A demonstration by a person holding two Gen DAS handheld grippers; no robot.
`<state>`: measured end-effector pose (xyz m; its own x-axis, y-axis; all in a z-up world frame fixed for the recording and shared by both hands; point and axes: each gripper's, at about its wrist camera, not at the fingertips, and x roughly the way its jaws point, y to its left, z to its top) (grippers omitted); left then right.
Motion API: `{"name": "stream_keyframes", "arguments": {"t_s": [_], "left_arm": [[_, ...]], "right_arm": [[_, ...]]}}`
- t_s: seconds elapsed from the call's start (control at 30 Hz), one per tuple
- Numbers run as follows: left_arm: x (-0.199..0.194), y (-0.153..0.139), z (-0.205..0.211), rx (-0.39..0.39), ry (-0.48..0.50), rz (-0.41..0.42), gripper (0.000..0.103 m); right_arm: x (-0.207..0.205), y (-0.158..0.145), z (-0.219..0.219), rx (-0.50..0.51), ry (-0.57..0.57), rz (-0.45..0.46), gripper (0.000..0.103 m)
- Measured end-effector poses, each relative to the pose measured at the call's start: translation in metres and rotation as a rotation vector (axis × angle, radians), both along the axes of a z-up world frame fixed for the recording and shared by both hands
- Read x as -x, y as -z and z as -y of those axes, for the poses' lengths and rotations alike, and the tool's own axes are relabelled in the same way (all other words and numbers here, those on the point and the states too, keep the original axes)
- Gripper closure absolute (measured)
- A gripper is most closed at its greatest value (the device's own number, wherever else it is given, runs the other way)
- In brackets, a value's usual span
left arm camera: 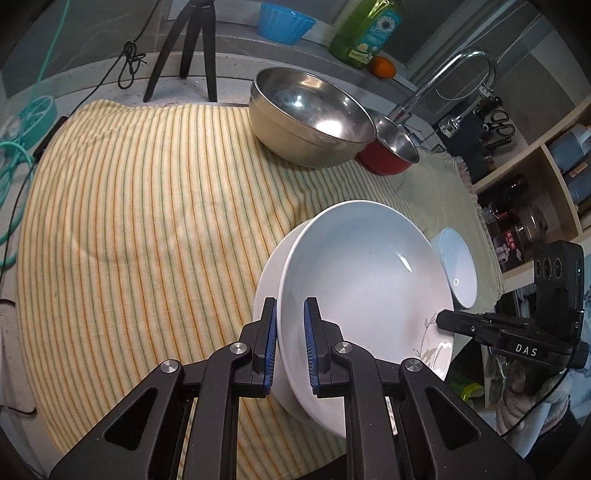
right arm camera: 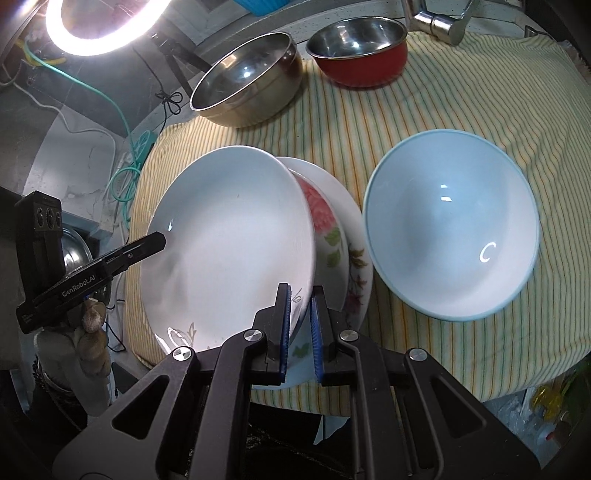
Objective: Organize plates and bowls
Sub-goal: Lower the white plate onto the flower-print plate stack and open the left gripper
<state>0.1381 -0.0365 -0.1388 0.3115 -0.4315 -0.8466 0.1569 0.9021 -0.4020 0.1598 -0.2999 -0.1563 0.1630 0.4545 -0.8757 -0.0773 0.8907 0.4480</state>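
Note:
A white deep plate (left arm camera: 362, 273) (right arm camera: 232, 240) is tilted above a flowered plate (right arm camera: 332, 229) (left arm camera: 267, 280) lying on the striped cloth. My left gripper (left arm camera: 290, 339) straddles the white plate's near rim, its blue pads on either side. My right gripper (right arm camera: 300, 314) clamps the opposite rim; it also shows in the left wrist view (left arm camera: 443, 319). A light blue bowl (right arm camera: 450, 225) (left arm camera: 458, 266) sits to the right of the plates. A steel bowl (left arm camera: 310, 114) (right arm camera: 247, 77) and a red pot (left arm camera: 391, 147) (right arm camera: 362, 51) stand at the back.
The striped cloth (left arm camera: 147, 221) covers the counter. A tripod (left arm camera: 192, 48), cables, a blue tub (left arm camera: 284, 22), a green bottle (left arm camera: 369, 29) and an orange (left arm camera: 384, 66) sit behind. A faucet (left arm camera: 454, 70) stands at the back right, shelves beyond. A ring light (right arm camera: 99, 26) glows.

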Motion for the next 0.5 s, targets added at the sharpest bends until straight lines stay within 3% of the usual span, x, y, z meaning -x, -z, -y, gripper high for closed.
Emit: {"name": "stream_keyframes", "arguments": {"t_s": [0.5], "left_arm": [[0.001,0.005,0.013,-0.049,0.026,0.004,0.091]], "right_arm": [[0.000,0.007,0.002,0.016,0.003,-0.017,0.092]]}}
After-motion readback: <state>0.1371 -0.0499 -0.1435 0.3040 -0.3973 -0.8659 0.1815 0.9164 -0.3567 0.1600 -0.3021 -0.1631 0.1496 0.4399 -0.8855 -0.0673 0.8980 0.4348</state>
